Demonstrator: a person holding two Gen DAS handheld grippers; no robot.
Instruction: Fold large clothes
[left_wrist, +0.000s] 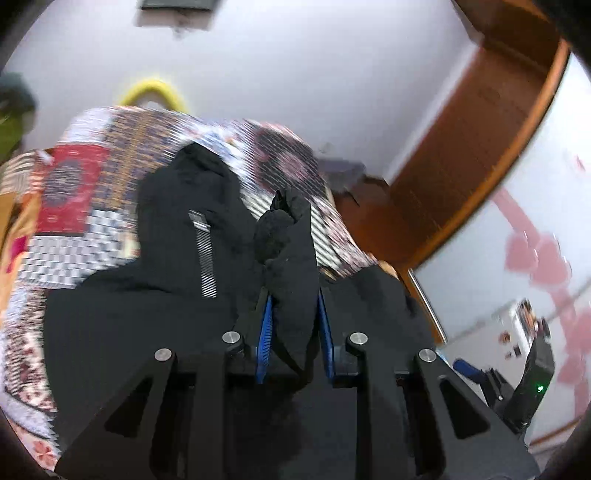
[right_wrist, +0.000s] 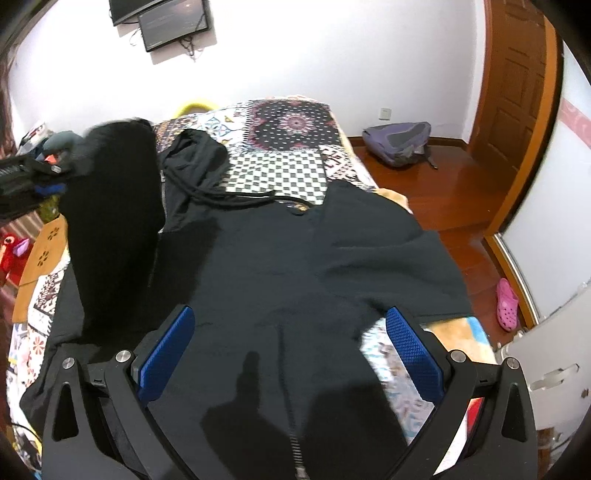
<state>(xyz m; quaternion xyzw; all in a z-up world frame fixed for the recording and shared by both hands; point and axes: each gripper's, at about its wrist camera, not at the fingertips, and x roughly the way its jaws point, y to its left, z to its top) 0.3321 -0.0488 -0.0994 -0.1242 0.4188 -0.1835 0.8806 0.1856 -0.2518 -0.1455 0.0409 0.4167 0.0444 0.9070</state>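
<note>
— Left wrist view is blurring badly; what is the left gripper (left_wrist: 291, 314) doing?

— It is pinching a bunched fold of the black hoodie (left_wrist: 155, 295) between nearly closed blue pads (left_wrist: 264, 332), and the cloth is hiding the fingertips.

— And the right gripper (right_wrist: 290, 354)?

— It is hovering wide open over the hoodie (right_wrist: 295, 266), gripping nothing. The garment is lying spread across the patchwork bed (right_wrist: 291, 122), one side lifted at the left, its hem running out of frame below.

— Any writing?

— Nothing legible is showing; the wall screens (right_wrist: 173, 22) are being cropped by the frame edge.
</note>
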